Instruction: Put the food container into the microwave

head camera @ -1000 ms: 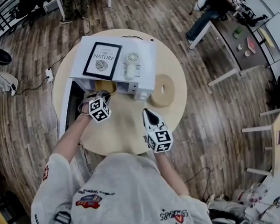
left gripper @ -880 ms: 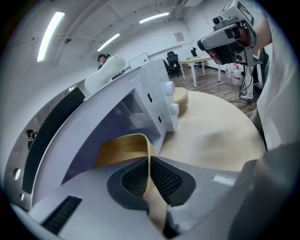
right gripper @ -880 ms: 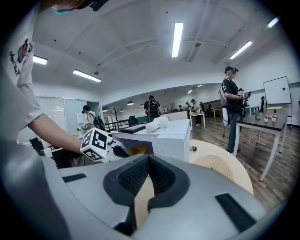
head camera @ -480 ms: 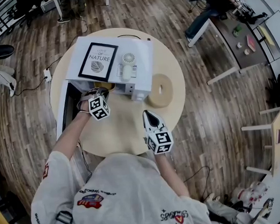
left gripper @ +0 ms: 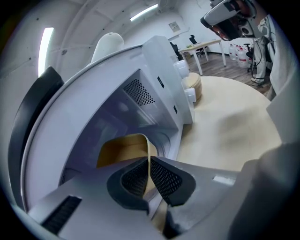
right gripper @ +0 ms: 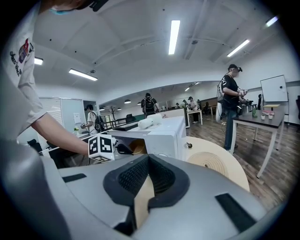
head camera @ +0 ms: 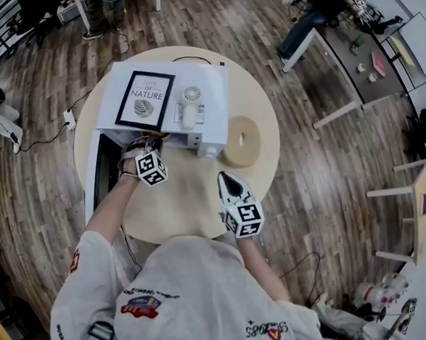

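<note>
- Left gripper view is showing the left gripper (left gripper: 149, 163) pinching the thin rim of the tan food container (left gripper: 123, 149), with both jaws pressing on that rim from either side.
- The food container is sitting inside the cavity of the white microwave (left gripper: 161, 65), just past the opening. No view is showing whether it is resting on the cavity floor.
- In the head view, the microwave is standing on a round pale table (head camera: 179, 201), and its door (head camera: 99, 173) is standing swung open on the person's left side.
- A framed picture (head camera: 145, 99) and a small white fan (head camera: 189, 105) are lying on top of the microwave.
- A round wooden disc (head camera: 241, 140) with a hole in its middle is lying on the table, just beside the microwave on its right.
- The right gripper (head camera: 224, 176) is hovering over the near part of the table, apart from the microwave and pointing toward it.
- In the right gripper view, its jaws are pressing together with nothing caught between them.
- A person (right gripper: 229, 101) is standing at another table in the background of the right gripper view.
</note>
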Demonstrator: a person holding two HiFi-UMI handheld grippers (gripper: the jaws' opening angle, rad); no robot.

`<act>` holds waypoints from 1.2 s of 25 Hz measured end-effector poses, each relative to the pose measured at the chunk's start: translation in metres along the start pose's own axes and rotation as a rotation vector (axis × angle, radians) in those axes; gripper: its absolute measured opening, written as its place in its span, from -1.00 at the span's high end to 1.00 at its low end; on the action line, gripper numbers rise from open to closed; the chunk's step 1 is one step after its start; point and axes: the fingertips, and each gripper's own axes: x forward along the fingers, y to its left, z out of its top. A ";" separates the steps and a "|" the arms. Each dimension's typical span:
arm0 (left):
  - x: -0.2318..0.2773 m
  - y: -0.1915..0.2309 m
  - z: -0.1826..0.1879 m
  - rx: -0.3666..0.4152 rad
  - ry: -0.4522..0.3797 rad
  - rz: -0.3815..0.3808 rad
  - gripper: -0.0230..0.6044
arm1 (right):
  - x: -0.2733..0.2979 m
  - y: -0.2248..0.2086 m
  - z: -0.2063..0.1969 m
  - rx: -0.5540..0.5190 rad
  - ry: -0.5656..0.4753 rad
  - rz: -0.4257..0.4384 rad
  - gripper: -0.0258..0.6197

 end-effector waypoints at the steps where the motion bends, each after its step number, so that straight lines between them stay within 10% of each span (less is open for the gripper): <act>1: 0.002 0.001 -0.001 0.002 0.004 0.008 0.88 | 0.000 0.000 0.001 0.001 0.001 -0.002 0.92; 30: 0.041 0.000 -0.020 0.069 0.069 0.011 0.88 | 0.002 -0.011 -0.009 0.038 0.022 -0.030 0.92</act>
